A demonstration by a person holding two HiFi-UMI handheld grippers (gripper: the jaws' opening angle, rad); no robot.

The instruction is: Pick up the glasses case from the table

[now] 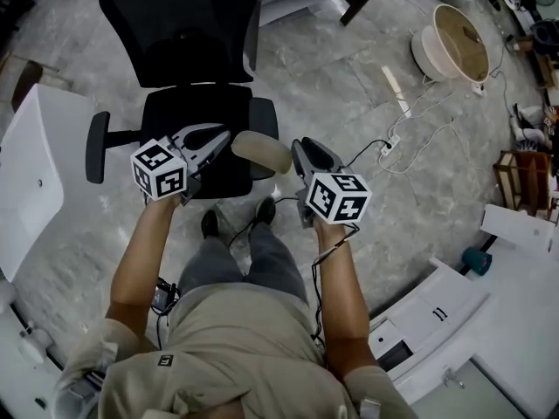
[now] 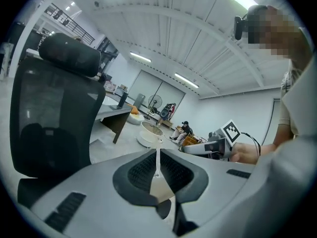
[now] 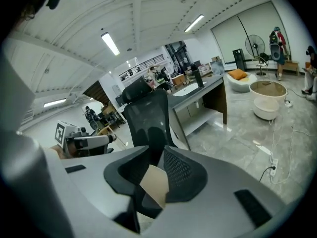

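Note:
The beige glasses case (image 1: 262,151) hangs in the air above the black chair seat (image 1: 196,116), between my two grippers. My left gripper (image 1: 225,138) is at the case's left end. In the left gripper view that gripper (image 2: 158,175) has its jaws closed together, with the case's beige edge (image 2: 161,190) pinched low between them. My right gripper (image 1: 297,148) is at the case's right end. Seen from its own camera, the right gripper (image 3: 151,175) has its jaws a little apart, with the beige case (image 3: 154,185) between them and a gap beside it.
A black office chair (image 1: 188,24) stands right in front of me on the marble floor. White tables lie at the left (image 1: 35,164) and lower right (image 1: 515,321). A round tub (image 1: 458,42) and a power strip with cables (image 1: 390,142) sit on the floor to the right.

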